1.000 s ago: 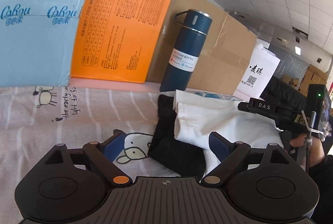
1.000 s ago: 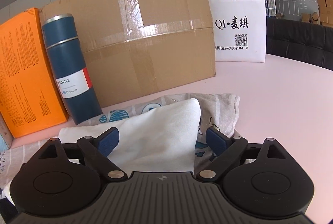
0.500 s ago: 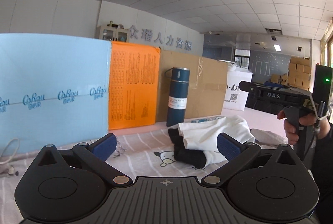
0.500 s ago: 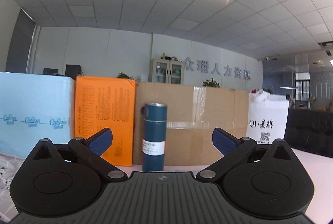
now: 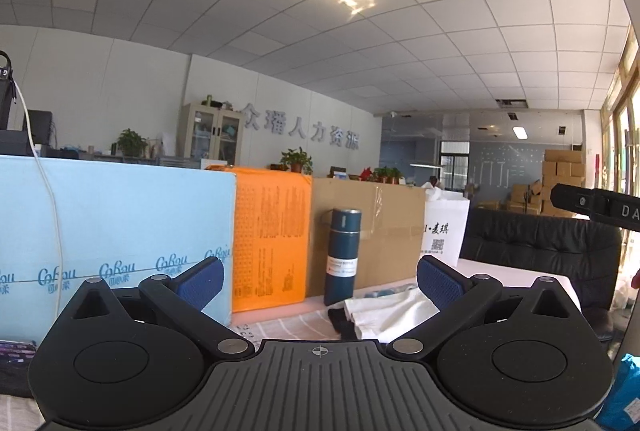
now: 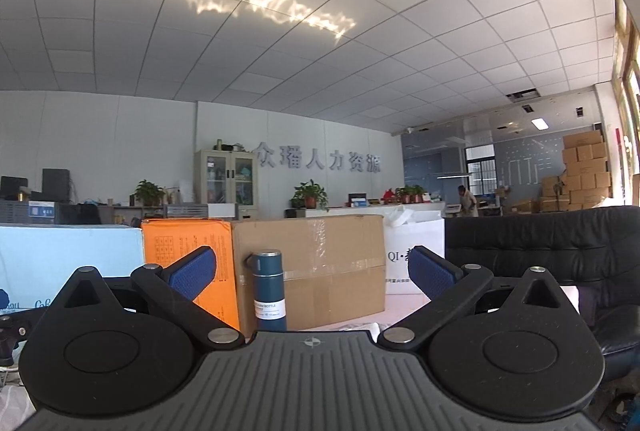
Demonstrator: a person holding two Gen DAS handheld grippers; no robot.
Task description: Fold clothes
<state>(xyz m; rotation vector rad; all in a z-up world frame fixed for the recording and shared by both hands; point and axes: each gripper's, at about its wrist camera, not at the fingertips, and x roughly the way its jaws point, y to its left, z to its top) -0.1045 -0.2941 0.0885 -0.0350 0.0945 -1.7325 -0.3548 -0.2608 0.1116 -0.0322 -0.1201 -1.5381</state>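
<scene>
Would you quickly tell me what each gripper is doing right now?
Left gripper: open, holding nothing.
Right gripper: open, holding nothing.

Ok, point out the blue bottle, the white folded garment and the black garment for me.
blue bottle (image 5: 343, 257): left wrist view, middle of its body above the label.
white folded garment (image 5: 390, 315): left wrist view, its flat top surface.
black garment (image 5: 341, 319): left wrist view, the edge showing left of the white one.

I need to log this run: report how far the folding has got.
Done, apparently: a folded white garment lies on a folded black garment near the blue bottle. In hand: nothing; the left gripper and right gripper are open and raised. Left: no unfolded clothes are visible.
</scene>
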